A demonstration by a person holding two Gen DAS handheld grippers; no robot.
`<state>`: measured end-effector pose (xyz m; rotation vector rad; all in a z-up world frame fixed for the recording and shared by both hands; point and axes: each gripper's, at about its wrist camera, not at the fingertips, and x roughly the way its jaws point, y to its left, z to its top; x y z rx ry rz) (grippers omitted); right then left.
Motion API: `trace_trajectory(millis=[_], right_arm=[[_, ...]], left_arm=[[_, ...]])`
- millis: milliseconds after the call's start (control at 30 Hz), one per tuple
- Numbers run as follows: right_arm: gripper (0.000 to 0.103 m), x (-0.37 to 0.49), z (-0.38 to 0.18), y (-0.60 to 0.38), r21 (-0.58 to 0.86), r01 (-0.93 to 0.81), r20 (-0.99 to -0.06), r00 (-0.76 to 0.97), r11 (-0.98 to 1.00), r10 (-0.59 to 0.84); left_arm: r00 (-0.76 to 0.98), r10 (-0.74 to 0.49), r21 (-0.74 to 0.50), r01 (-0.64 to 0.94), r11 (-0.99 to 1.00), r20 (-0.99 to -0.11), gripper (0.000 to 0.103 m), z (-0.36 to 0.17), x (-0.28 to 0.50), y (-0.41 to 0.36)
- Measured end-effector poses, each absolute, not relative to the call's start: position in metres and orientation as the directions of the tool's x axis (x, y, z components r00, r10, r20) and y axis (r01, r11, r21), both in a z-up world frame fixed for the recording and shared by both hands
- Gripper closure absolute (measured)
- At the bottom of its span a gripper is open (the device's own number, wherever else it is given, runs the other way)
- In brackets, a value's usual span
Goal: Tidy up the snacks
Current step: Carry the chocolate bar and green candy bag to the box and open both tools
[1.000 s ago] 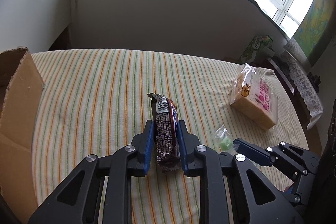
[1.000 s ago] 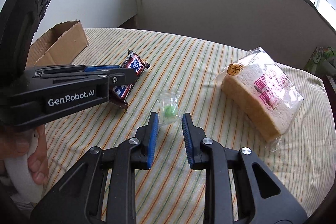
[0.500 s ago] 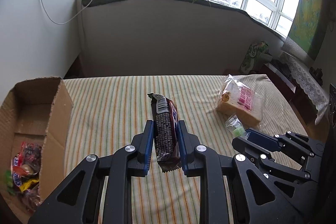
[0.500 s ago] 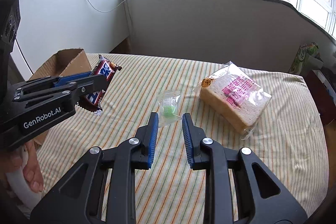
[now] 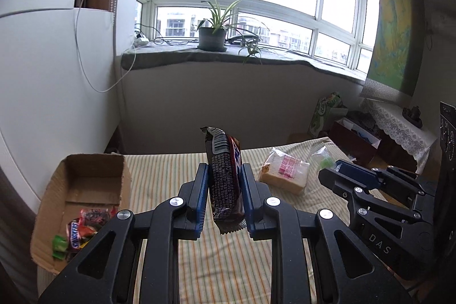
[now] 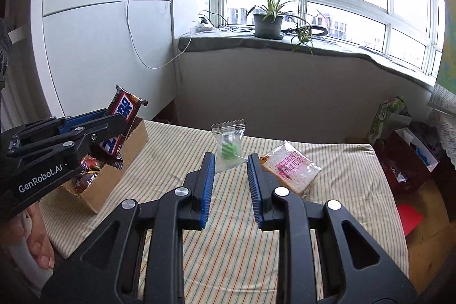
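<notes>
Two snacks are in the air at once, and we see risk on both. Our left hand-held gripper (image 5: 223, 191) is closed on the dark brown chocolate bar in its glossy wrapper with blue-and-white lettering (image 5: 225, 178), pads pressing its flat sides around the middle, bar upright with its crimped tail hanging below the jaws; that hold looks firm enough. Our right hand-held gripper (image 6: 230, 178) worries us more: its jaws stand narrow, and the small clear plastic packet with a green candy inside (image 6: 228, 146) sits up between the tips, apparently caught only by a lower corner of thin film, though we cannot tell how much film is really pinched. A quick swing could let that slippery film slide out, and the packet would drop onto the striped cloth covering the bench (image 6: 327, 204). The open brown cardboard box (image 5: 85, 184) sits at the left edge of the bench, already holding several wrapped candies, with its near flap raised. We judge both loads are headed there, so the two tools could bump over the narrow opening, or the bar could catch the flap and tip the light box toward the edge. The sliced bread loaf in a clear bag with pink print (image 6: 290, 170) lies on the cloth, not in the path.
</notes>
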<state>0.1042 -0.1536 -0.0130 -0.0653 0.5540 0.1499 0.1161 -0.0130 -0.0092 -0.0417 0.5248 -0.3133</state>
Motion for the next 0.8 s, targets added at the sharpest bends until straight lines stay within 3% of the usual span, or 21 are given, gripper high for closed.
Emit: trace_trajectory(millis=[367, 800], right_arm=[[0.079, 0.11, -0.023, -0.105, -0.039, -0.234, -0.564, 0.808, 0.972, 0.172], [0.078, 0.149, -0.054, 0.055, -0.029, -0.503, -0.618, 0.688, 0.864, 0.38]], left_arm=[[0.848, -0.252, -0.111, 0.227, 0.968, -0.467, 0.083, -0.01, 0.096, 0.022], [0.858, -0.063, -0.125, -0.001, 0.992, -0.511, 0.083, -0.039, 0.099, 0.146]])
